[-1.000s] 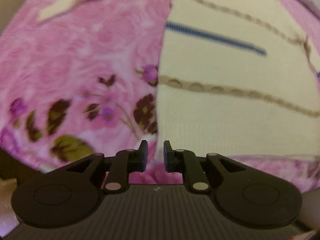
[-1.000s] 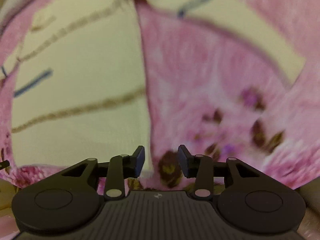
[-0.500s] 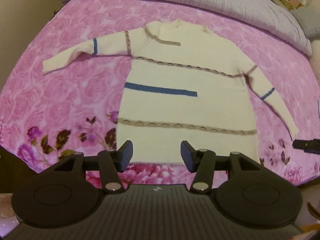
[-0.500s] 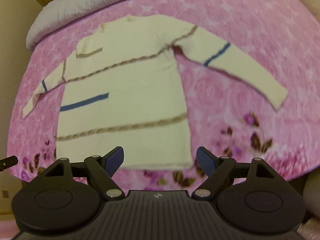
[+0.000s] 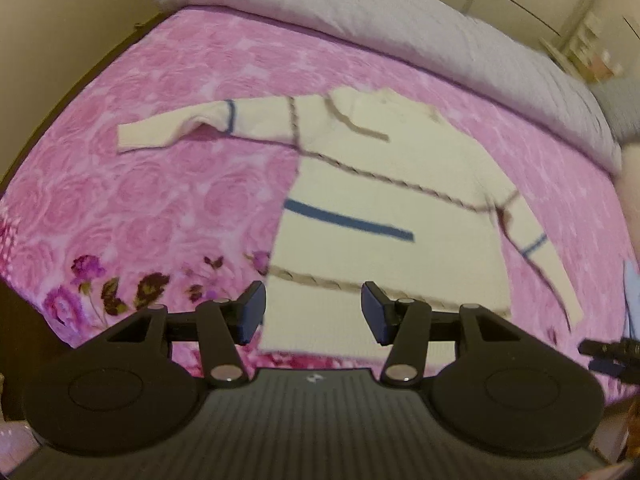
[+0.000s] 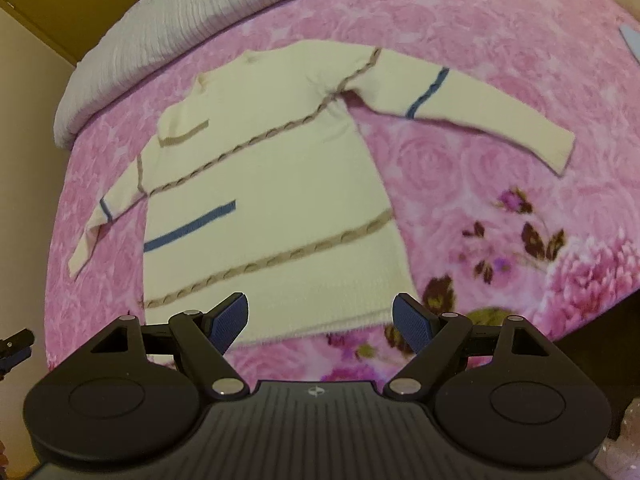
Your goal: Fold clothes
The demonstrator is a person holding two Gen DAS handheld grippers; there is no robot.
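While both hung above the bed's near edge:
Left gripper: jaws apart, empty.
Right gripper: spread wider, empty.
Sweater: lay flat, sleeves outspread, on pink bedspread.

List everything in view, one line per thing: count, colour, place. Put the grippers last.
sweater: one, cream with blue and tan stripes, spread flat on the bedspread with both sleeves out.
bedspread: one, pink rose print with darker flowers near the front edge, covering the bed.
grey blanket: one, pale grey and ribbed, along the far end of the bed.
light blue item: one, only a corner shows at the bed's right edge; cannot tell what it is.
left gripper: one, black, jaws apart and empty, above the sweater's hem.
right gripper: one, black with blue pads, jaws wide apart and empty, above the hem.
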